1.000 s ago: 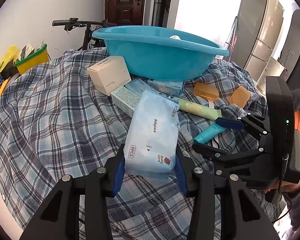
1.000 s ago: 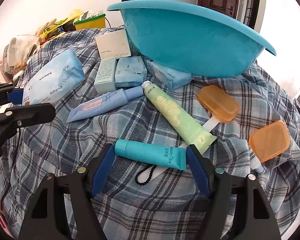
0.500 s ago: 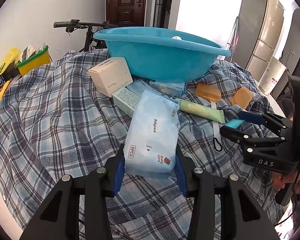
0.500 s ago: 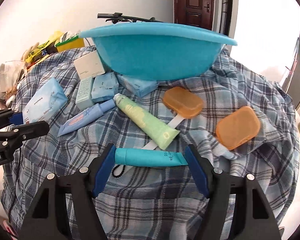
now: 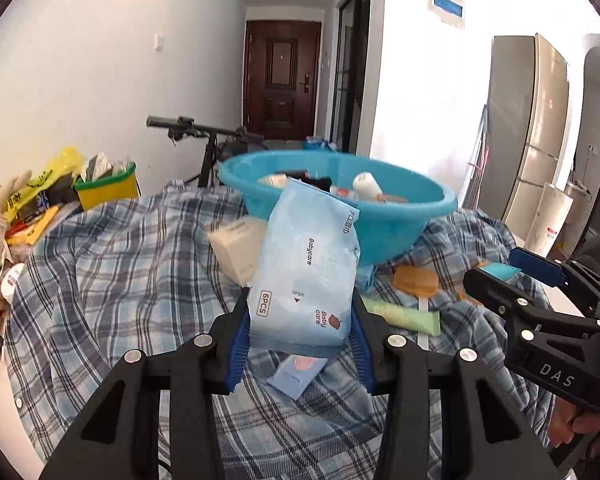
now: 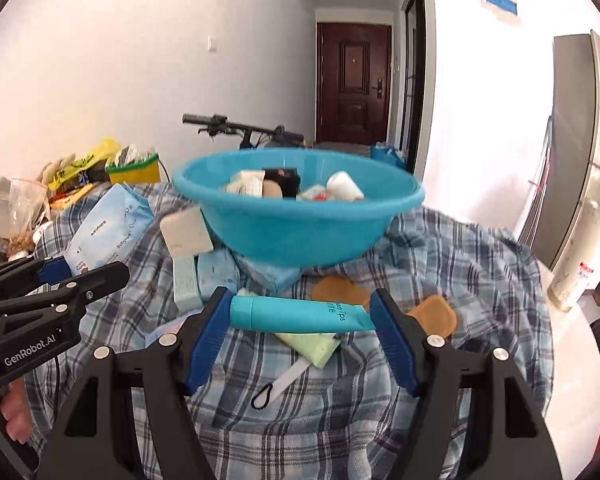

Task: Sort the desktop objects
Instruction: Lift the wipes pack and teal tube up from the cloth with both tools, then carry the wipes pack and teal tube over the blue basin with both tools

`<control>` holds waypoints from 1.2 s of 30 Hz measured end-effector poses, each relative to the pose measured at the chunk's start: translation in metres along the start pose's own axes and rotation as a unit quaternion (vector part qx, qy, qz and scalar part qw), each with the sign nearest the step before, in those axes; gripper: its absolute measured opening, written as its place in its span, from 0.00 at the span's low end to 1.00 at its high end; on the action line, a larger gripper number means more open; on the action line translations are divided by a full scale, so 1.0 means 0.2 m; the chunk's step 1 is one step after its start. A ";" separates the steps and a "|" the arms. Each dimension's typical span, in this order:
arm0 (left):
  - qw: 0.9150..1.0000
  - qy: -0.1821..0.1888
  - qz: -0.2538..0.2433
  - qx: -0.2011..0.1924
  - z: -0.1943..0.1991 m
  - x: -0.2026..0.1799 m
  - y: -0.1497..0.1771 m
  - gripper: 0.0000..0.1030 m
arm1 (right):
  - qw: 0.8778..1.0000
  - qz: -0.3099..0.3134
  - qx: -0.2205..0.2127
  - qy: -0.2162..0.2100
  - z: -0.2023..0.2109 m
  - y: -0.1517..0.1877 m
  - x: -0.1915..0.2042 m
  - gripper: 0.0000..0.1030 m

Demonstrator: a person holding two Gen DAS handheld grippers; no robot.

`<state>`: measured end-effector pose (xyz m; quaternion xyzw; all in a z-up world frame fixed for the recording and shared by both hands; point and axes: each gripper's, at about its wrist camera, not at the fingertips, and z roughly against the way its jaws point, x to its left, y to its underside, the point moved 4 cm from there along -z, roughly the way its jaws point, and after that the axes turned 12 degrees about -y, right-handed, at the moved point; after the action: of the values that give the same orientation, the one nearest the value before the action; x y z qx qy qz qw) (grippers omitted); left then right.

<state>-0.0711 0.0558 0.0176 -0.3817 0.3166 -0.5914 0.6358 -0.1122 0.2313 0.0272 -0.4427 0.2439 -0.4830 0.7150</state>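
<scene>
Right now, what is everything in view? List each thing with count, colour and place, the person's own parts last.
basin: one, turquoise, on the plaid cloth, several small items inside
wipes pack: one, pale blue, clamped in the left gripper, lifted
teal tube: one, held crosswise in the right gripper
green tube: one, pale green, on the cloth below the teal tube
orange cases: two, on the cloth right of the basin
beige box: one, leaning at the basin's left
plaid cloth: one, blue check, covering the table
bicycle: one, black, behind the basin
fridge: one, grey, far right
left gripper: black, blue pads
right gripper: black, blue pads
</scene>
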 end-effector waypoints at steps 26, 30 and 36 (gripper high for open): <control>0.970 -0.039 0.026 -0.238 0.54 0.07 -0.35 0.45 | 0.961 0.076 -0.255 0.076 0.62 -0.49 0.22 0.68; 0.969 -0.032 0.028 -0.241 0.58 0.07 -0.37 0.45 | 0.959 0.081 -0.260 0.078 0.64 -0.48 0.23 0.68; 0.971 -0.024 0.029 -0.235 0.60 0.07 -0.42 0.45 | 0.962 0.069 -0.253 0.070 0.63 -0.47 0.21 0.68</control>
<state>-0.0096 0.0535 0.1514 -0.5255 0.4421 -0.4724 0.5525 -0.0425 0.2304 0.1743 -0.5565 0.4375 -0.3846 0.5924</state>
